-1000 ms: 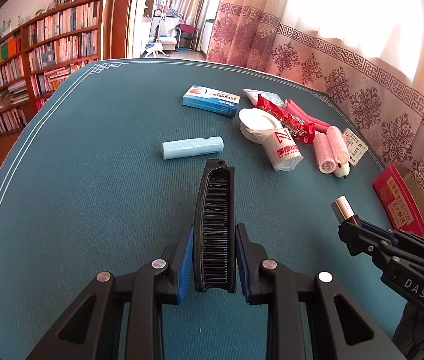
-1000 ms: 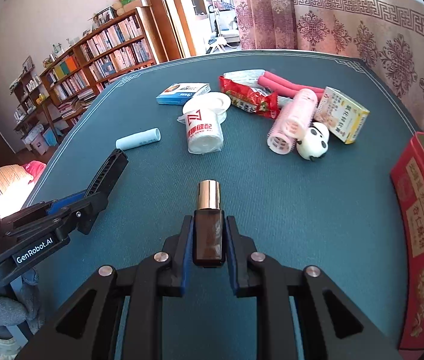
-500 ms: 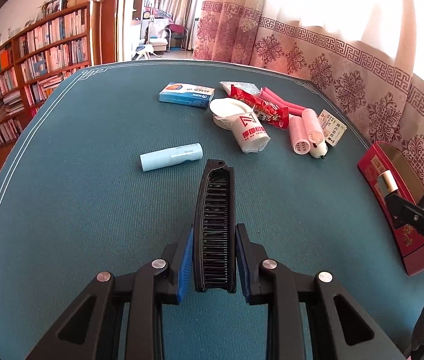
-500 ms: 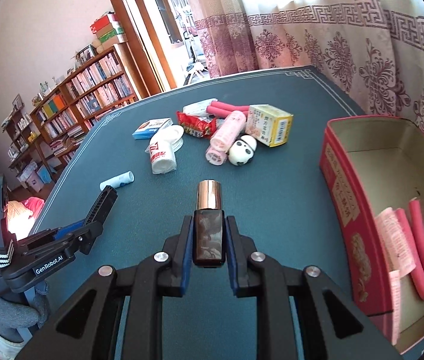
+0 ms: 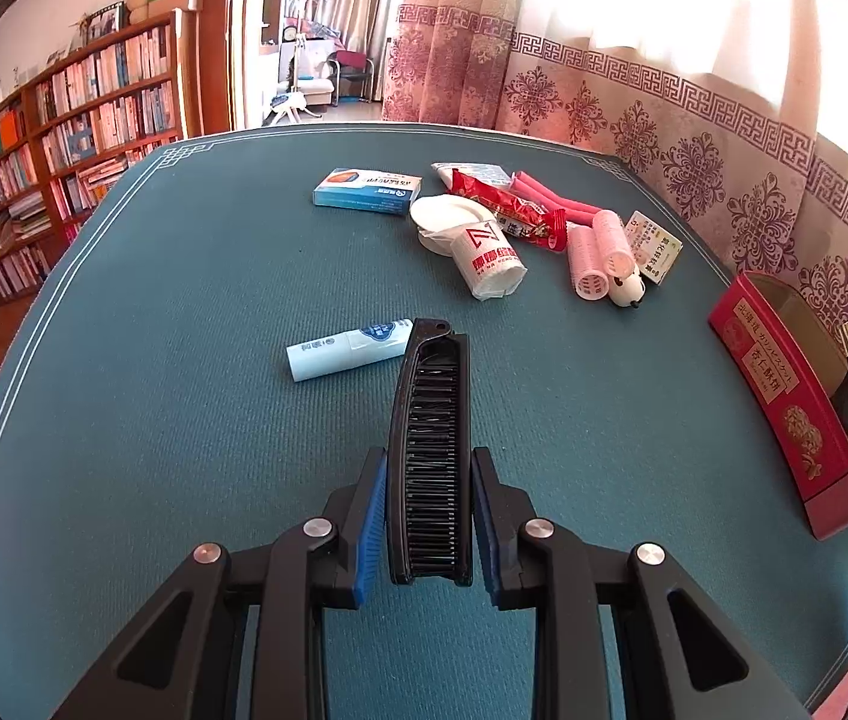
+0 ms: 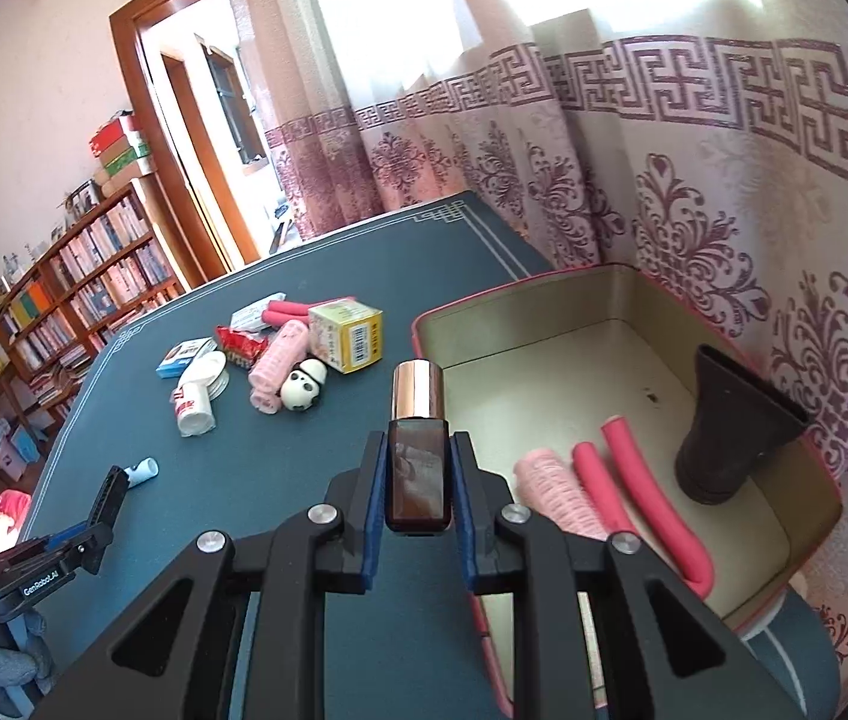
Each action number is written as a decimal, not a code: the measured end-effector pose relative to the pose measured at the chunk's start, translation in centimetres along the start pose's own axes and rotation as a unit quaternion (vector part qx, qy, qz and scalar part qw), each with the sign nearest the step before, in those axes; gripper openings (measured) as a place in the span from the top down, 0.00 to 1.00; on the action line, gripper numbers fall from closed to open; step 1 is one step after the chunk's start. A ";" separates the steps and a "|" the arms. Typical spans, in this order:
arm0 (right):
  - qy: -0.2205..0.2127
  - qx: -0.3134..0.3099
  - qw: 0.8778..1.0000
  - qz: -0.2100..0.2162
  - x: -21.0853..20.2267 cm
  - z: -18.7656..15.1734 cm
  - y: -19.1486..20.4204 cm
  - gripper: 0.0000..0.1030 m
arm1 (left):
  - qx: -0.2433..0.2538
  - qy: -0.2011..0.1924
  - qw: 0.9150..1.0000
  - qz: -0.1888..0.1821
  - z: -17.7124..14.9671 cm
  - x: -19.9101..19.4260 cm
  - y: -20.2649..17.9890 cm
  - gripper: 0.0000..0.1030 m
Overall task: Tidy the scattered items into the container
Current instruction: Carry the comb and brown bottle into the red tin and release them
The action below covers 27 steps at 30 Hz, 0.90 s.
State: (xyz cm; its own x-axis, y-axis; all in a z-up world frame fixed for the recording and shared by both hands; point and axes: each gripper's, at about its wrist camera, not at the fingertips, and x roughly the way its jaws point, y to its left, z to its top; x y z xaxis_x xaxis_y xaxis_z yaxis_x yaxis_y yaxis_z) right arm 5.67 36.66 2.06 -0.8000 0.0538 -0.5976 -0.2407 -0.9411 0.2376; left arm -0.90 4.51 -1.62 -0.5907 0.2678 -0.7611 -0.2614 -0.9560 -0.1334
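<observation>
My left gripper point(image 5: 430, 480) is shut on a black folding comb point(image 5: 431, 444), held above the teal table point(image 5: 153, 420). A dark brown bottle with a copper cap point(image 6: 416, 456) sits clamped in my right gripper point(image 6: 417, 468), which is shut and hovers at the near left rim of the red tin box point(image 6: 616, 372). Inside the box lie a pink foam rod point(image 6: 640, 492), a pink hair roller point(image 6: 550, 492) and a black nozzle point(image 6: 730, 438). From the left wrist view the box point(image 5: 784, 396) stands at the table's right edge.
Scattered at the table's far side are a light blue tube point(image 5: 345, 351), a blue box point(image 5: 366, 189), a white wrapped roll point(image 5: 487, 261), a red snack packet point(image 5: 508, 207), pink rollers point(image 5: 598, 252), a panda toy point(image 5: 625, 291) and a yellow box point(image 6: 345, 336). Curtains hang behind the box.
My right gripper has swung right and up with the bottle, from over the open table to the box's rim. The left gripper drifted slightly, still gripping the comb.
</observation>
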 end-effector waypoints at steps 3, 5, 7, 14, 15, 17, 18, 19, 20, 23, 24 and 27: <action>-0.011 0.007 1.000 -0.019 -0.7 0.4 -1.1 0.79 | -0.001 0.000 1.000 0.001 0.0 -0.1 0.0 0.73; -0.014 0.011 0.999 -0.029 -0.9 0.5 -1.8 0.79 | -0.002 -0.001 1.000 0.002 0.0 -0.2 0.1 0.73; -0.012 0.015 0.999 -0.036 -0.9 0.4 -2.5 0.79 | -0.002 -0.003 1.000 0.002 0.1 -0.3 0.1 0.73; 0.009 0.029 0.999 -0.044 -0.3 -0.5 -3.6 0.78 | 0.012 -0.010 1.000 -0.018 0.6 -0.9 -1.7 0.73; 0.008 0.030 0.998 -0.046 -0.3 -0.6 -3.8 0.78 | 0.017 -0.011 1.000 -0.022 0.7 -0.9 -2.2 0.73; 0.004 0.033 0.998 -0.045 -0.6 -0.6 -4.1 0.78 | 0.028 -0.011 0.999 -0.031 0.9 -1.0 -3.4 0.73; 0.002 0.034 0.998 -0.044 -0.8 -0.6 -4.2 0.78 | 0.035 -0.011 0.999 -0.036 1.0 -1.0 -4.1 0.73; -0.001 0.034 0.998 -0.044 -1.0 -0.6 -4.3 0.78 | 0.041 -0.011 0.998 -0.042 1.0 -1.0 -4.9 0.73; -0.003 0.036 0.998 -0.044 -1.2 -0.5 -4.5 0.78 | 0.048 -0.011 0.998 -0.048 1.1 -1.0 -5.6 0.73; -0.009 0.040 0.998 -0.043 -1.8 -0.6 -5.0 0.78 | 0.069 -0.011 0.995 -0.066 1.3 -1.1 -8.1 0.73; -0.010 0.042 0.998 -0.043 -1.9 -0.6 -5.2 0.77 | 0.077 -0.011 0.994 -0.073 1.4 -1.2 -9.0 0.73; -0.013 0.049 0.998 -0.041 -2.3 -0.7 -5.9 0.77 | 0.102 -0.013 0.990 -0.094 1.8 -1.5 -11.9 0.73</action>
State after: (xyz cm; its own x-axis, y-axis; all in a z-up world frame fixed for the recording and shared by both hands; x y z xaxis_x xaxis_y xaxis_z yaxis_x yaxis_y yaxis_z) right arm 9.31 41.86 1.51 -0.7890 0.1403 -0.5981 -0.3586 -0.8957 0.2630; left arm 1.71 15.66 2.23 -0.5363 0.4444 -0.7175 -0.5152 -0.8458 -0.1387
